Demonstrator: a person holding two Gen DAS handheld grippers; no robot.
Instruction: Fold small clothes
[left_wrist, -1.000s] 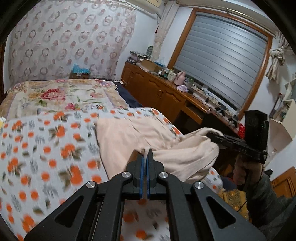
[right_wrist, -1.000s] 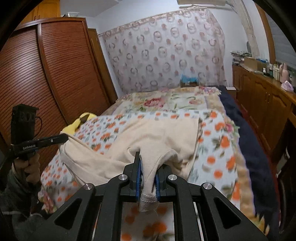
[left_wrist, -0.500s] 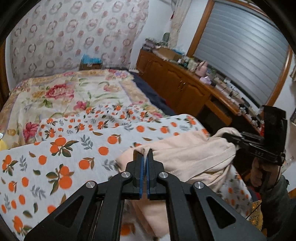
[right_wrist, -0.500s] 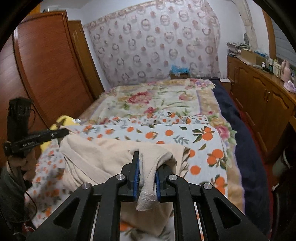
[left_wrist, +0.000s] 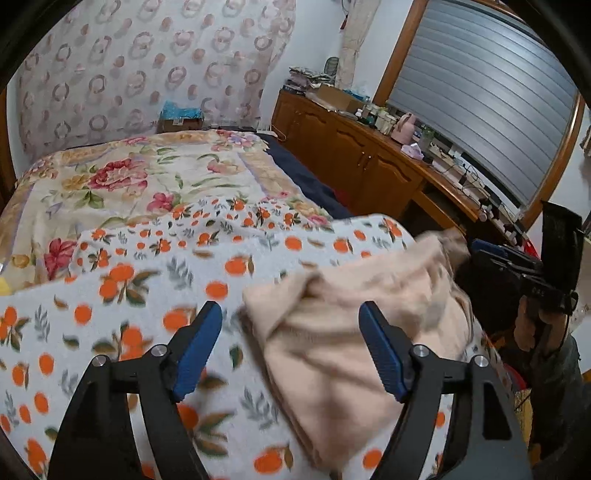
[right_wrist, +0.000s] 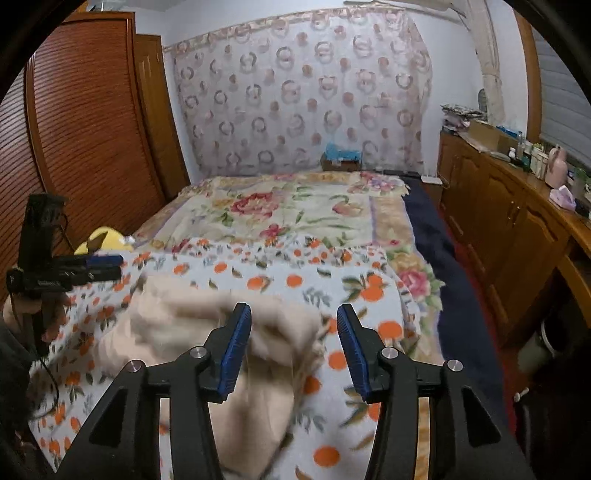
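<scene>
Your left gripper (left_wrist: 290, 347) has its jaws opening and already spread wide, with nothing pinched. The beige garment (left_wrist: 354, 332) lies bunched on the orange-print blanket (left_wrist: 110, 295), and part of it sits between the two blue pads (left_wrist: 197, 349). The cloth runs under the right-hand pad and on beyond it, while the left-hand pad has only blanket below it. Neither pad presses on the fabric. The garment's near corner is just ahead of the gap between the jaws.

Your right gripper (right_wrist: 293, 345) is also opening its jaws. A fold of the same garment (right_wrist: 221, 325) rises between them, close against the left-hand pad (right_wrist: 234, 350) and apart from the right-hand one, with nothing clamped. Most of the cloth spreads left of and below these jaws; to their right is bare blanket (right_wrist: 369, 295).

From the left wrist view, your right gripper shows off to the right past the garment's far edge, held in your hand (left_wrist: 530, 326). From the right wrist view, your left gripper sits far to the left at the blanket's edge. Motion blur softens the cloth, so its exact folds are unclear.

Beyond both sets of jaws, the floral bedspread (right_wrist: 295, 210) covers the rest of the bed.
</scene>
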